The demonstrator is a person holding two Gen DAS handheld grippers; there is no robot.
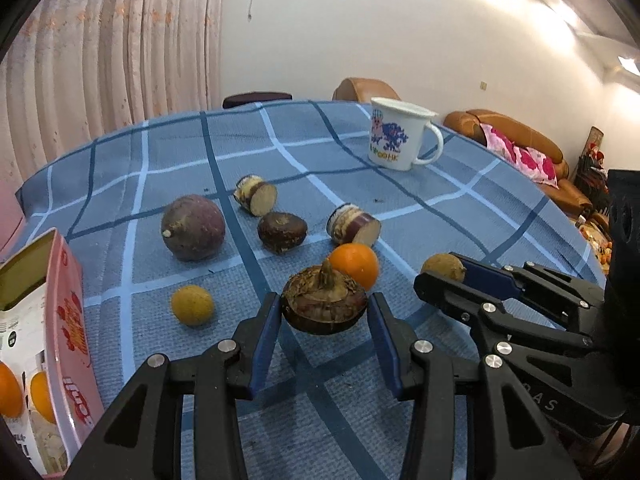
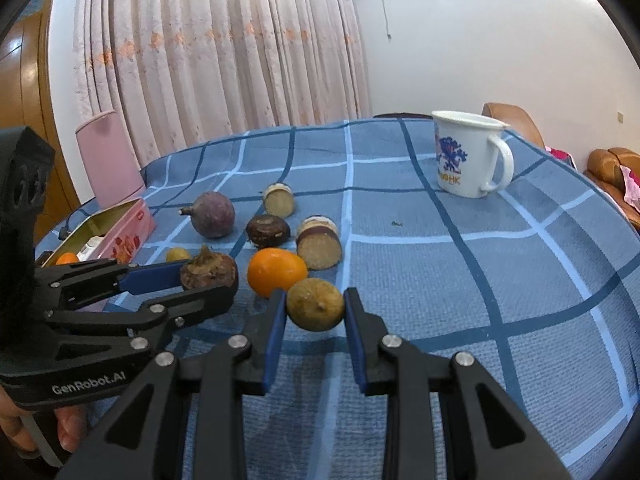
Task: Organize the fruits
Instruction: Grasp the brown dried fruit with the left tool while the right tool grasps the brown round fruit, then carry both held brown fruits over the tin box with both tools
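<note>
My left gripper [image 1: 324, 314] is shut on a brown water chestnut with a stem [image 1: 324, 304], also in the right wrist view [image 2: 209, 268]. My right gripper [image 2: 315, 308] is shut on a small tan round fruit [image 2: 315, 304], seen in the left wrist view [image 1: 442, 267] with the right gripper [image 1: 444, 276]. An orange [image 1: 354, 264] lies between them. A small yellow fruit [image 1: 192, 305], a purple round fruit [image 1: 193, 227], a dark chestnut [image 1: 282, 232] and two cut sugarcane pieces [image 1: 256, 195] [image 1: 354, 225] lie on the blue checked cloth [image 1: 280, 148].
A pink open box [image 1: 60, 360] holding oranges stands at the left edge, also in the right wrist view [image 2: 116, 232]. A white printed mug [image 1: 400, 134] stands at the back right. Curtains, chairs and a sofa [image 1: 520, 148] surround the table.
</note>
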